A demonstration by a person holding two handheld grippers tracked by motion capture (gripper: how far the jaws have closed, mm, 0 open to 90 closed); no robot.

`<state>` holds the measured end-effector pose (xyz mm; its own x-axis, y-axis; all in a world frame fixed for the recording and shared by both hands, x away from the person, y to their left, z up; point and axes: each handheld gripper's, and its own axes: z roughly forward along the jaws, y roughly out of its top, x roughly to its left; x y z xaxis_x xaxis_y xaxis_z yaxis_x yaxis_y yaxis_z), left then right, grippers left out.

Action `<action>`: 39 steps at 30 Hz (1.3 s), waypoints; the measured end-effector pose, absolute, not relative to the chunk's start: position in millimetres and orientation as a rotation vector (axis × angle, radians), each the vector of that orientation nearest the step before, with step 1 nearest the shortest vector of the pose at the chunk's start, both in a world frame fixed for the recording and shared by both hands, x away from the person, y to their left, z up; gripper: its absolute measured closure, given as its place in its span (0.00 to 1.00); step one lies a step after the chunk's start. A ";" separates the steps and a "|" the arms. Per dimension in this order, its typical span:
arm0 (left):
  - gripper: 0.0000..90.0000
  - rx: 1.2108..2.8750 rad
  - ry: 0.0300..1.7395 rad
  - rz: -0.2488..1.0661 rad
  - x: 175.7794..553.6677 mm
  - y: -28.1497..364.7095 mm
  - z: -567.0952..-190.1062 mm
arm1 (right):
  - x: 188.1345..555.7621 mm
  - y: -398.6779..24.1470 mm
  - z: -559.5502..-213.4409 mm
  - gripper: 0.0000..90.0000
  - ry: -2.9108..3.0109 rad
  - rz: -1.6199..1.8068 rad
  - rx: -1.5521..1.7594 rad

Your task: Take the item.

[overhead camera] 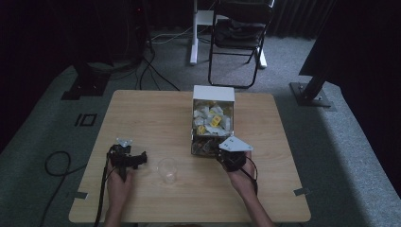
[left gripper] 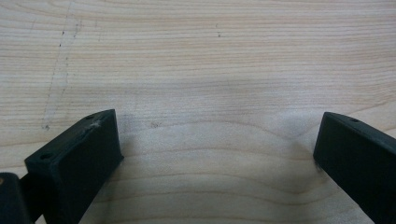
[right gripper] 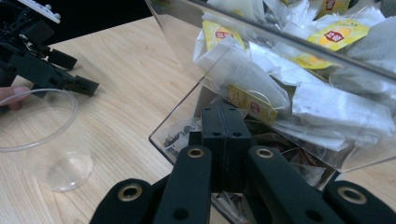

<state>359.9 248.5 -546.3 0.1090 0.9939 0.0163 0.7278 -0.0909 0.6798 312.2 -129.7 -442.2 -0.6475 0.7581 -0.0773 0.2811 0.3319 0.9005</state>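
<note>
The right gripper (right gripper: 223, 122), jaws pressed together, sits at the dispenser's (right gripper: 187, 37) low opening, tea bags (right gripper: 243, 95) just ahead; the cup (right gripper: 42, 140) stands left.

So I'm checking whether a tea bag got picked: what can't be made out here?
- Right gripper: jaws shut at the clear box opening; its own jaws hide anything pinched.
- Tea bags: too small to count in the high view.
- Left gripper: open over bare table; cup outside its frame.
</note>
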 end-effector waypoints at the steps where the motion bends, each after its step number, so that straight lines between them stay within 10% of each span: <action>1: 0.01 1.876 1.672 0.673 359.8 248.5 -546.3 | 311.8 -129.5 -441.8 1.00 2.108 1.283 0.910; 39: 0.01 1.877 1.671 0.673 359.8 248.6 -546.3 | 299.5 -118.4 -425.3 1.00 2.126 1.341 0.833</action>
